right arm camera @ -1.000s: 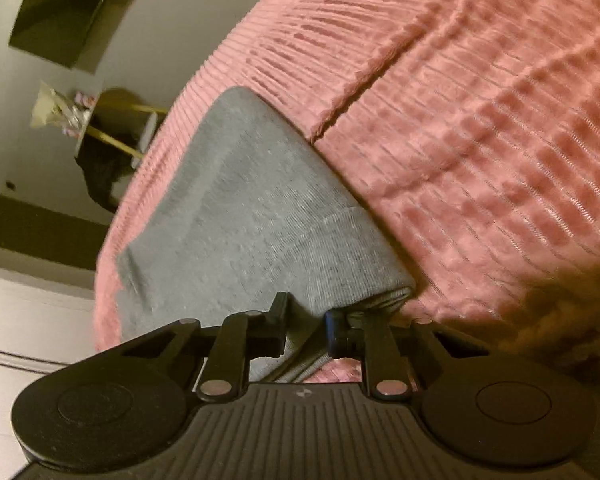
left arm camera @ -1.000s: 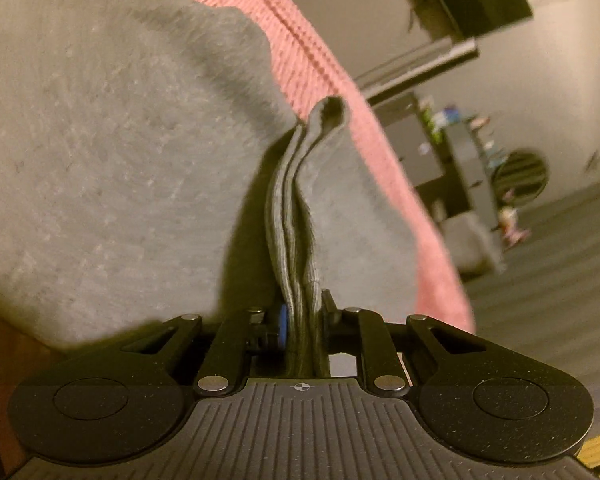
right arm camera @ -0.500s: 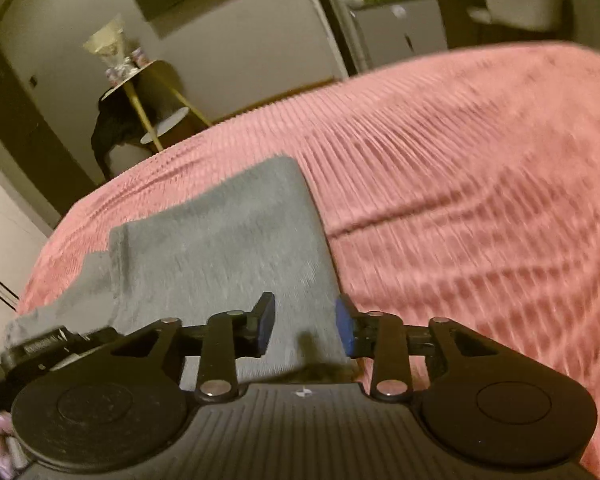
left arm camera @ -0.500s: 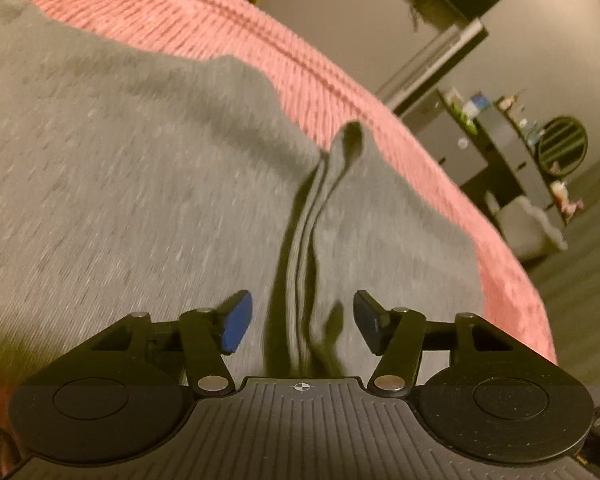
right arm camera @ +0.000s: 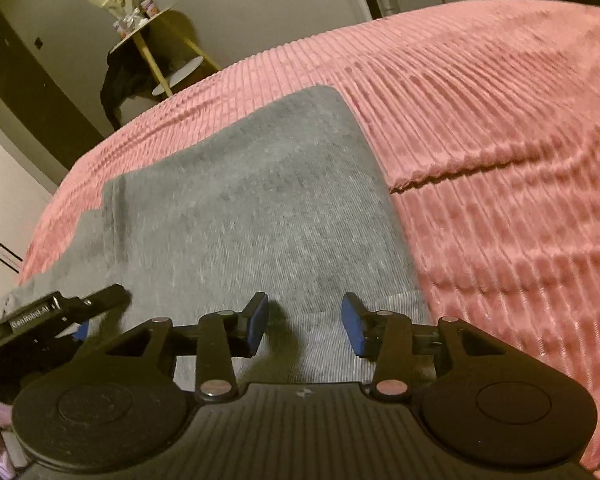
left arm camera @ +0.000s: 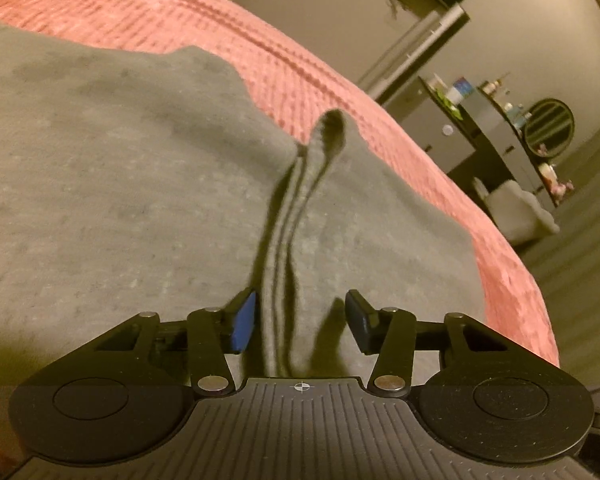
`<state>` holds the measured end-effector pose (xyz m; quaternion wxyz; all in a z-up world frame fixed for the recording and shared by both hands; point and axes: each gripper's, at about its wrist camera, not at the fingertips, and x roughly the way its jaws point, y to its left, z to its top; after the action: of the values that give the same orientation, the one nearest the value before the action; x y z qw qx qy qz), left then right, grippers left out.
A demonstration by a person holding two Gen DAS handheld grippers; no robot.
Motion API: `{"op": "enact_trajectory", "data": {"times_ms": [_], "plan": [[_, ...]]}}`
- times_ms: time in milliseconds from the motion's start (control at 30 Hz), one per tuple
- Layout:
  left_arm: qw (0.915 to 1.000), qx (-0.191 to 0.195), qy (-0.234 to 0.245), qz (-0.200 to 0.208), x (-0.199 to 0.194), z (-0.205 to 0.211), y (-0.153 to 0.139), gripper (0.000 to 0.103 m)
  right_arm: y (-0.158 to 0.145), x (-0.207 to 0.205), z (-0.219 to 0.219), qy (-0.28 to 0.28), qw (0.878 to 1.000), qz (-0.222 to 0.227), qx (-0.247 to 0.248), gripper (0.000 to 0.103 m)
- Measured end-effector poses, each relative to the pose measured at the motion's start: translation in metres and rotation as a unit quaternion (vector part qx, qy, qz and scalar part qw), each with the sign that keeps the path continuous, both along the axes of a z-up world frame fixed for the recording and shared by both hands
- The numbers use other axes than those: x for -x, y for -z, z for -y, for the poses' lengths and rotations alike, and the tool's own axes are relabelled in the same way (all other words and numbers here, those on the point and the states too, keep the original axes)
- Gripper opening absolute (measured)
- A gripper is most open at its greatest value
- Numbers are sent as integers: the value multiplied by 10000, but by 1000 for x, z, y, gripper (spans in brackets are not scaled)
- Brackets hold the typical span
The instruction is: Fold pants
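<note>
Grey pants lie folded on a pink ribbed bedspread. In the left wrist view a raised ridge of their layered hem runs up between the jaws of my left gripper. Those jaws are closing, but the blue pads stand apart from the cloth. In the right wrist view the pants lie flat, their near edge under my right gripper. Its jaws are opening, with only flat cloth below them. The left gripper's black finger shows at the lower left of that view.
The bedspread stretches wide to the right with a crease in it. A small round side table stands beyond the bed's far edge. Dark shelving and a pale stool stand on the floor past the bed's right side.
Both grippers were shut on the pants' edge and have let go. The pants now lie on the bed. Both views have rolled closer to level.
</note>
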<state>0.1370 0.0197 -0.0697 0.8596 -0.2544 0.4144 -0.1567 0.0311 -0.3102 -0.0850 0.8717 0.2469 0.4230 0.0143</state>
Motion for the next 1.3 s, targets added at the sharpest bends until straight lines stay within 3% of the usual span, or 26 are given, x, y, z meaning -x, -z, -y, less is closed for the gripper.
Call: {"op": "enact_trajectory", "data": {"times_ms": [133, 333, 433, 500, 567, 633, 667, 800, 867, 1067, 1200, 1300], "plan": [[9999, 116, 98, -13, -14, 3, 3, 52, -6, 1, -8, -65, 9999, 35, 151, 46], [9957, 884, -62, -254, -35, -11, 12, 52, -20, -8, -17, 84, 9966, 597, 558, 43], [9959, 878, -77, -193, -43, -12, 11, 52, -22, -24, -27, 110, 9894, 952, 1089, 35], [9967, 800, -64, -88, -48, -8, 7, 52, -20, -36, -35, 119, 9784, 1234, 1656, 34], [9971, 759, -27, -32, -55, -6, 7, 52, -9, -50, -43, 120, 9701, 1238, 2084, 34], [9967, 810, -4, -40, -62, -5, 10, 52, 6, -65, -42, 129, 9745, 948, 2031, 34], [9961, 881, 3, -38, -65, -5, 12, 52, 8, -65, -40, 207, 9750, 1024, 1960, 34], [9932, 1153, -152, -40, -76, -11, 17, 30, 9, -63, -37, 330, 9755, 1196, 1816, 35], [9923, 1225, -171, 30, -76, -11, 17, 24, 7, -61, -36, 409, 9755, 1303, 1727, 35], [9939, 1048, -59, 344, -62, -15, -19, 21, -5, -51, -45, 436, 9705, 1601, 1747, 35], [9972, 363, 16, 652, -44, -17, -40, 22, -15, -45, -54, 288, 9651, 1866, 1817, 35], [9966, -338, -212, 723, -42, -20, -34, 26, -11, -49, -55, 169, 9688, 1701, 1793, 35]]}}
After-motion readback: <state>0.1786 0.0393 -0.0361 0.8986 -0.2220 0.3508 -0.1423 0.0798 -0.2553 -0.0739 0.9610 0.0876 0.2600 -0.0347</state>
